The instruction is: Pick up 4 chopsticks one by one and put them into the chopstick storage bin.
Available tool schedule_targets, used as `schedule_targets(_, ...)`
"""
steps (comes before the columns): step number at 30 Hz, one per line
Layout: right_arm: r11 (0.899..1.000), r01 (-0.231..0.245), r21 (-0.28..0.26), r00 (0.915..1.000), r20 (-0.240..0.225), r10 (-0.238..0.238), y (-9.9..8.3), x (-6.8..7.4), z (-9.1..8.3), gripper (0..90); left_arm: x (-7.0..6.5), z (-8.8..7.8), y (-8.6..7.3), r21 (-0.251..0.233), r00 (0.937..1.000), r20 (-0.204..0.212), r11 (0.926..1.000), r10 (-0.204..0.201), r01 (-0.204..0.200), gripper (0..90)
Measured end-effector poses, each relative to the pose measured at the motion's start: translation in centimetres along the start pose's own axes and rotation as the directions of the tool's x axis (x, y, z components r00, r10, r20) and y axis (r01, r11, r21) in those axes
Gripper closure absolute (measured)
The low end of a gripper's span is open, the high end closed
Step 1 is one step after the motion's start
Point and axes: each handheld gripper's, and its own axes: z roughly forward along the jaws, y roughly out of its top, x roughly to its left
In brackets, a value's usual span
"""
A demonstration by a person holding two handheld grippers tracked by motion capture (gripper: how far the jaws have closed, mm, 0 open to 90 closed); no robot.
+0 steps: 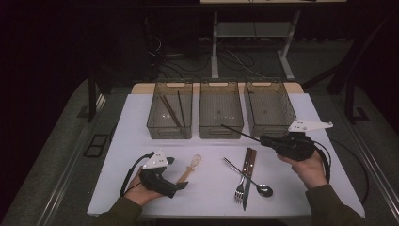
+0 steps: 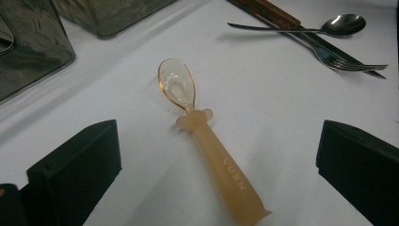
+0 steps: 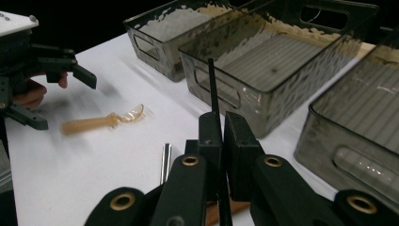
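Chopstick [image 3: 212, 84], thin and dark, is sitting clamped between the jaws of the right gripper [image 3: 221, 132], which are pressing nearly together on it; its free length is sticking out ahead of the jaws toward the middle bin [image 3: 282, 61] of three smoky clear bins standing side by side on the bench [image 1: 141, 127]. In the high view the same chopstick is jutting from the jaws toward the left, its tip lying just in front of that middle bin, while the left bin [image 1: 170, 110] is holding two more dark sticks [image 1: 171, 110]. The left gripper [image 2: 219, 155] is standing with its jaws wide apart and gripping nothing; between them and a little ahead, an amber plastic spoon [image 2: 207, 141] is lying flat on the bench, handle end nearest the jaws and bowl pointing away. Beyond that gripper's right jaw, a metal spoon [image 2: 329, 26], a fork [image 2: 348, 61] and a knife [image 2: 277, 14] are lying crossed together.
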Motion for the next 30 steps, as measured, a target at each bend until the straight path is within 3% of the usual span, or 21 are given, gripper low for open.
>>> schedule_targets(12,0.999,0.035,-0.007,0.9994,-0.007,-0.035,2.3,0.7,2.7,85.7,0.1,0.0,0.0,0.001,1.0,0.001,1.0,0.008,-0.008,0.0)
schedule_targets(30,0.999,0.044,0.0,0.999,0.007,-0.044,6.8,2.3,8.8,85.6,0.1,-0.1,0.1,-0.003,0.9999,0.006,0.9999,0.015,-0.015,0.0)
